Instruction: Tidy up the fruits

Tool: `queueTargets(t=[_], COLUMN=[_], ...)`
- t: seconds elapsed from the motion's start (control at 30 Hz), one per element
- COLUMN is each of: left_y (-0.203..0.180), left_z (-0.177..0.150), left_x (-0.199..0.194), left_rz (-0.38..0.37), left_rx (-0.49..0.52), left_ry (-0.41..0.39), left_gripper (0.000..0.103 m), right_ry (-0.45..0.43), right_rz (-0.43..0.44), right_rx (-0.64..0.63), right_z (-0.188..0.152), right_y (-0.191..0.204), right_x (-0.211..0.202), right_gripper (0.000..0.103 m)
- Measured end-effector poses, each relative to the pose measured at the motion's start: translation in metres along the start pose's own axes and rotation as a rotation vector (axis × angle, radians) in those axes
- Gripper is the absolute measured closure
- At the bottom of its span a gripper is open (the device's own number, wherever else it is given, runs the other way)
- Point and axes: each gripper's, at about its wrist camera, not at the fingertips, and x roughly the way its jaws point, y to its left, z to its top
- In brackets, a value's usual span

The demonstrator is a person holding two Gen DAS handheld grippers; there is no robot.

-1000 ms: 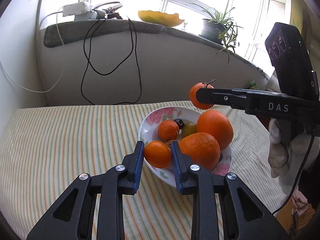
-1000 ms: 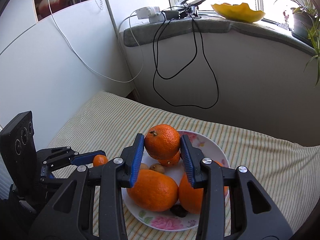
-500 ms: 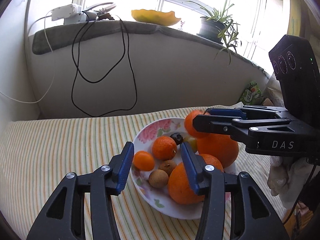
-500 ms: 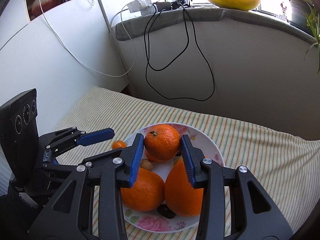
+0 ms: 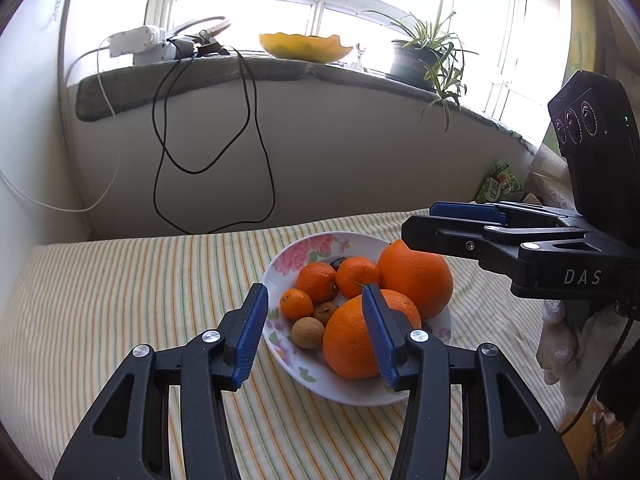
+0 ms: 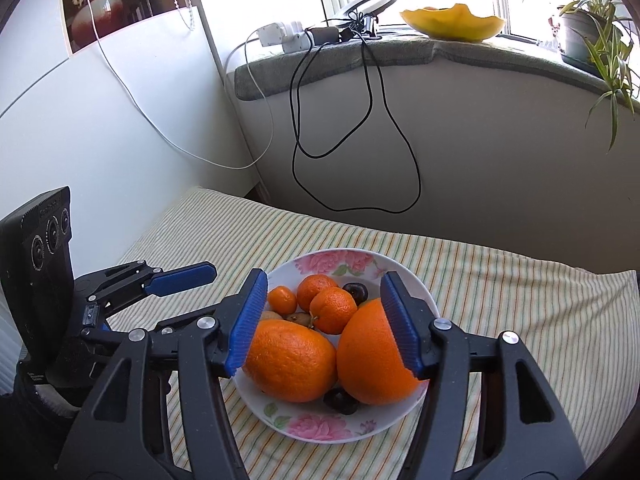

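Here the fruits are sitting heaped in a floral plate (image 6: 394, 276) just ahead of both pairs of fingers: two big dimpled oranges (image 6: 290, 360), glossy small mandarins (image 6: 333, 310), brown longans (image 5: 307, 332) and dark plums (image 6: 340, 400). The right gripper (image 6: 324, 326) is hanging over the oranges, its ribbed blue jaws having just been opening, gripping nothing. The left gripper (image 5: 316, 334) is likewise standing apart and empty. The plate is resting on a striped cloth (image 5: 120, 300); beyond, a grey sill (image 6: 400, 56) is carrying cables, a yellow bowl (image 6: 452, 24) and a potted plant (image 5: 416, 60)
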Motion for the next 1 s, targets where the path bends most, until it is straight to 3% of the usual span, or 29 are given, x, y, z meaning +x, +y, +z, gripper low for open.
queueTargets(t=[0.03, 0.13, 0.23, 0.37, 0.47, 0.63, 1.0], left_y=[-0.002, -0.006, -0.011, -0.016, -0.019, -0.019, -0.023], left_z=[0.000, -0.004, -0.008, -0.014, -0.017, -0.022, -0.035], left_x=[-0.003, -0.013, -0.025, -0.041, -0.050, -0.059, -0.074], left_rz=[0.001, 0.007, 0.021, 0.047, 0.086, 0.103, 0.134], left_rx=[0.003, 0.003, 0.003, 0.005, 0.004, -0.012, -0.020], left_ry=[-0.004, -0.010, -0.026, -0.045, -0.052, -0.053, -0.062], left_gripper=[0.055, 0.040, 0.037, 0.027, 0.022, 0.022, 0.022], right_ry=[-0.009, -0.041, -0.078, -0.111, -0.121, -0.145, -0.169], right_rz=[-0.007, -0.022, -0.051, -0.075, -0.094, -0.167, -0.203], right_rx=[-0.001, -0.003, -0.008, 0.005, 0.009, -0.004, 0.063], right_z=[-0.001, -0.004, -0.008, -0.017, -0.026, -0.041, -0.062], right_y=[0.002, 0.005, 0.008, 0.008, 0.008, 0.010, -0.002], right_x=[-0.004, -0.019, -0.035, -0.054, -0.064, -0.077, -0.097], right_gripper=[0.035, 0.031, 0.023, 0.012, 0.009, 0.002, 0.001])
